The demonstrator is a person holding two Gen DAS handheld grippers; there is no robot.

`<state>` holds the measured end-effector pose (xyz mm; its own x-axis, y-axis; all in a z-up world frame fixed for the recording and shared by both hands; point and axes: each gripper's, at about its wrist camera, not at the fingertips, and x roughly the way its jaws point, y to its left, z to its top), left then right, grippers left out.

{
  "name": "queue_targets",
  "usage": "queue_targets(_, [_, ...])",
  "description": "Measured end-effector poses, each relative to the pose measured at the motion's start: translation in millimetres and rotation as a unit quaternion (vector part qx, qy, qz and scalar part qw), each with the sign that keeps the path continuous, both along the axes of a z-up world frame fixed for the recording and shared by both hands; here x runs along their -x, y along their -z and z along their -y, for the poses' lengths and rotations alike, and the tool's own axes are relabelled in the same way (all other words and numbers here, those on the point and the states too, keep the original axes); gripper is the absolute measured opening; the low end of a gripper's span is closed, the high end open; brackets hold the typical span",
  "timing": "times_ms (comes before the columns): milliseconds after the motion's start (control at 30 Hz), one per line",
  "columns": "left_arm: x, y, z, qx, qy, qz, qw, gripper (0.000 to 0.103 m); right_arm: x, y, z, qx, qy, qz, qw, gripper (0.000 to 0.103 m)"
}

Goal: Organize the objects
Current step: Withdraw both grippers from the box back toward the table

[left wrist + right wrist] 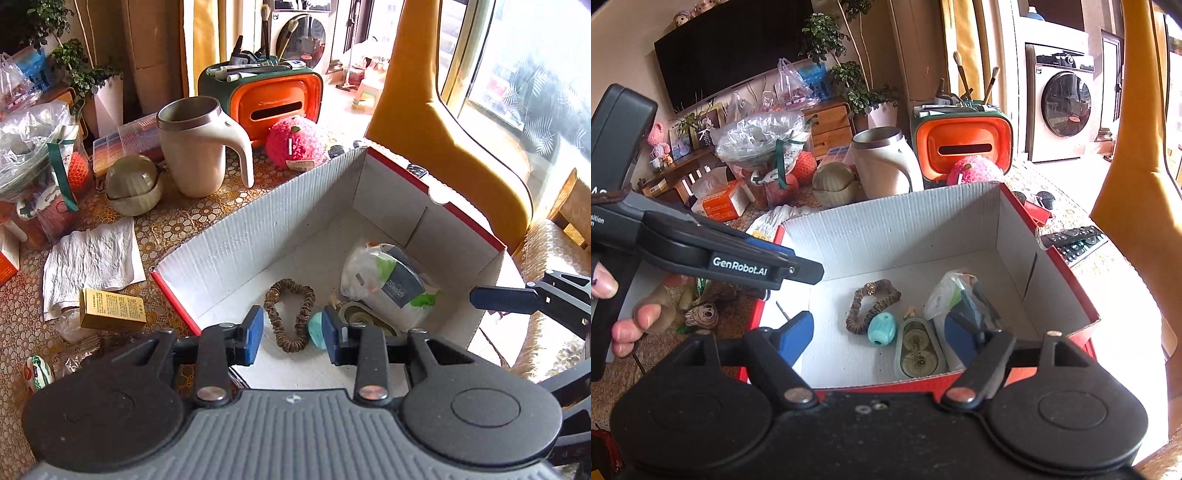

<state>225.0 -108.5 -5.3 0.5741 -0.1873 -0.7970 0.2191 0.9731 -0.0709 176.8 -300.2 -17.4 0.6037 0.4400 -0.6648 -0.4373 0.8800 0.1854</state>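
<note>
A white cardboard box (258, 229) (886, 229) with red edges lies open on the patterned table. Inside it are a brown scrunchie (275, 317) (855, 314), a small teal object (316, 328) (882, 328), a clear tape dispenser (919, 350) and a plastic-wrapped packet (388, 284) (945, 291). My left gripper (294, 336) hovers over the box's near end, open, with nothing between its blue pads. My right gripper (879, 336) hangs over the near red rim, jaws wide and open, gripping nothing. One right finger (502, 297) shows at the box's right side.
Behind the box stand a cream mug (199, 155), an orange and green organiser (273, 99) and a pink plush (295, 142). To the left lie a paper towel (92, 258) and a small yellow carton (110, 310). A remote (1075, 240) and a yellow chair (443, 129) are on the right.
</note>
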Motion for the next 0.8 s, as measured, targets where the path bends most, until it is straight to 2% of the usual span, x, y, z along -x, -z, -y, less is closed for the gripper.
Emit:
queue_targets(33, [5.6,-3.0,-2.7,0.005,0.0,0.006,1.0,0.054,2.6,-1.8,-0.5,-0.003,0.001,0.002,1.0,0.083])
queue_targets(67, [11.8,-6.1,-5.0,0.007,0.0,0.014,0.9999,0.062,5.0,-3.5,-1.2,-0.007,0.002,0.004,1.0,0.084])
queue_targets(233, [38.0,-17.8,-16.7,0.016,0.002,0.035,0.9993,0.064,19.9,-11.4,-7.7,-0.018,0.006,0.014,1.0,0.092])
queue_targets(333, [54.5,-22.6,-26.9,0.022,-0.001,0.045,0.9987,0.068,29.9,-16.4,-13.4,-0.02,0.008,0.022,1.0,0.096])
queue_targets(567, [89.1,-30.3,-54.0,0.035,-0.012,0.065,0.9972,0.08,47.4,-23.7,-35.3,-0.003,-0.009,0.029,1.0,0.096])
queue_targets(800, [117.8,-36.0,-90.0,0.041,-0.04,0.086,0.9946,0.083,60.6,-30.3,-62.0,0.0,-0.028,0.039,0.999,0.097])
